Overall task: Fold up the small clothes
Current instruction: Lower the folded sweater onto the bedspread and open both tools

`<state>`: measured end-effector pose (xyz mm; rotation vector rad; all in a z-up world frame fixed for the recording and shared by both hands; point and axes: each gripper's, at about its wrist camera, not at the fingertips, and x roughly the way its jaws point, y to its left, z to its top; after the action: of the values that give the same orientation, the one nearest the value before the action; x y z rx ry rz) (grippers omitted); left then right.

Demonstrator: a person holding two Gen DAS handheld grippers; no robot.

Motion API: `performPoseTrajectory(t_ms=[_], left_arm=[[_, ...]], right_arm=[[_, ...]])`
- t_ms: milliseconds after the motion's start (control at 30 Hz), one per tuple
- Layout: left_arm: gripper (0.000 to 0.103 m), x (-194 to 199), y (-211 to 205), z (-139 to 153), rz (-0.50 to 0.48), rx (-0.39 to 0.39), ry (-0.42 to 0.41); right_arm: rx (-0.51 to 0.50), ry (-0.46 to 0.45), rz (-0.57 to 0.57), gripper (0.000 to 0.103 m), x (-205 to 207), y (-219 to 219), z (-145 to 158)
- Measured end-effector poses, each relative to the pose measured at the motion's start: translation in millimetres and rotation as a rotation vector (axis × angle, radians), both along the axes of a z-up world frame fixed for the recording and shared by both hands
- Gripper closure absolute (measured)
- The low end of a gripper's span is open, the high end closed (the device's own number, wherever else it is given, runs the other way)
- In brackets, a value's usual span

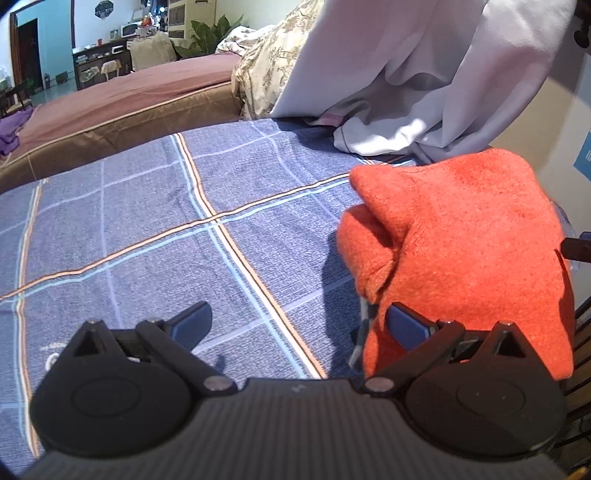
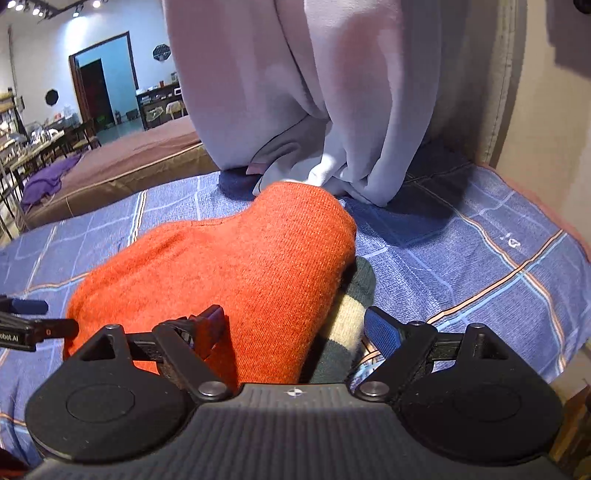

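A: Containers? None visible w/ contents. Orange knit garment [image 2: 236,266] lies bunched on the blue plaid bedsheet [image 1: 147,229], just in front of the hanging pale curtain [image 2: 295,92].
B: Claws?
A: Left claw [image 1: 299,325] spread wide; its right finger [image 1: 408,326] touches the garment's edge, left finger over bare sheet. Right claw [image 2: 295,328] also spread, straddling the garment, not pinching.
B: View diffs?
A: Right wrist cam shows a dark green and cream striped piece [image 2: 347,321] under the orange knit; left cam doesn't. Left cam shows a floral quilt [image 1: 273,62] and potted plant [image 1: 210,33] behind. Both show the brown bed [image 1: 122,99].
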<state>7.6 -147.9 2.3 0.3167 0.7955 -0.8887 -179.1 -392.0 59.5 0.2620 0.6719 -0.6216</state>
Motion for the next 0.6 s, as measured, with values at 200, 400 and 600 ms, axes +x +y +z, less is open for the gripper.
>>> performPoseTrajectory(t_ms=[200, 400, 600], left_arm=[[0.000, -23.7, -3.7, 38.0, -0.052, 0.037, -0.082], [0.000, -51.9, -17.2, 50.6, -0.147, 0.081, -0.074], [0.000, -72.2, -27.6, 44.6, -0.201, 0.139, -0.108]], right_arm=[[-0.032, 0.069, 0.170, 0.000, 3.6, 33.1, 17.6], [-0.046, 0.164, 0.218, 0.000, 16.2, 44.0, 17.0], [-0.054, 0.202, 0.215, 0.000, 13.1, 52.9, 16.1]])
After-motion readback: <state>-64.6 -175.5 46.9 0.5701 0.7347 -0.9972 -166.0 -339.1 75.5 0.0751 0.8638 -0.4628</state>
